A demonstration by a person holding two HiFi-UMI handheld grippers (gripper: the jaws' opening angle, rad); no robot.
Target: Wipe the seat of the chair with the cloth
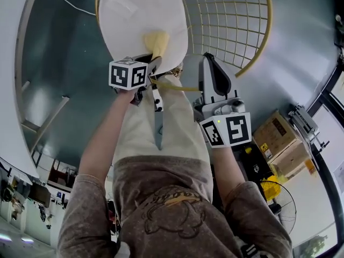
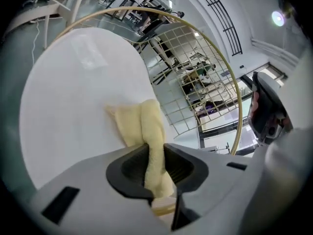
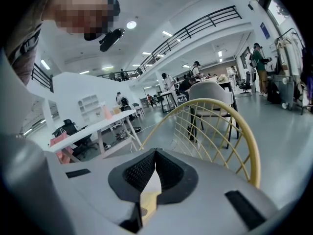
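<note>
Head view: person stands over the chair [image 1: 215, 36] and looks steeply down, both arms out front, one pale trouser leg [image 1: 161, 122] right up vs. the front edge.
Cloth: yellow cloth [image 1: 156, 40] lies bunched on the near part of the white seat [image 1: 129, 12], touching it, one end running up into the left tongs.
Left tongs: left tongs [image 2: 156, 164] pinched on the cloth's tail, pads biting both sides. Held low & angled down at the seat, prob. so the free wad drags flat over it.
Right tongs: right tongs [image 3: 155, 160] pressed together w/ nothing pinched. In head view they [image 1: 209, 63] sit beside the seat, off to the right, aimed at the chair back [image 3: 215, 126]. Looks like parked out of the way, one side does the wiping.
Progress: cloth is down near the front edge and most of the seat lies beyond it. Judged: mid-wipe or only starting, can't say which.
Surface: seat [image 2: 73, 87] smooth, matte white, no dirt or wet streaks visible. Back is yellow wire mesh.
Room: glossy grey-green floor [image 1: 70, 63]; white tabletop [image 3: 98, 125] further off; cardboard boxes [image 1: 274, 136] at right; big open hall w/ balcony rail, a few people far away.
</note>
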